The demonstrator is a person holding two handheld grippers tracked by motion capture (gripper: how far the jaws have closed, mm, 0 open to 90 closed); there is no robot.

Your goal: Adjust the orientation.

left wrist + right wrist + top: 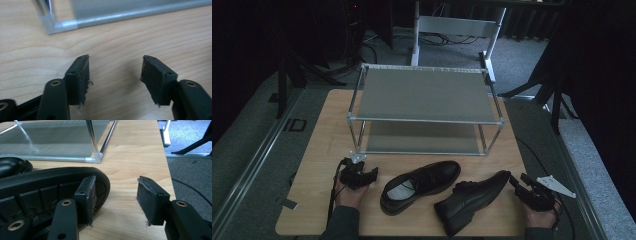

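Both hand-held grippers rest low on a wooden table [319,150], each gripped by a person's hand entering from the bottom edge of the high view. At lower left of that view, the left gripper [373,173] sits just left of a black dress shoe [422,185]; seen in its own view, the left gripper's [115,75] jaws stand well apart with only bare wood grain between them, holding and touching nothing. At lower right of the high view, the right gripper [512,181] points toward the toe of a second black shoe [472,200], which lies tipped on its side. In the right gripper view, the right gripper's [115,196] jaws are likewise spread wide; the ribbed sole and rounded toe of that second shoe [45,190] fill the lower left, and the left-hand jaw stands right in front of the toe edge, whether touching it I cannot tell, while the other jaw stands clear over bare table. Nothing is clamped between the pads. The two shoes lie side by side near the bottom centre of the high view, the upright one showing its pale lining. Behind them, at centre frame, stands a two-tier metal shoe rack [424,95] with grey shelves, both bare; its corner post [96,157] appears at the top of the right gripper view.
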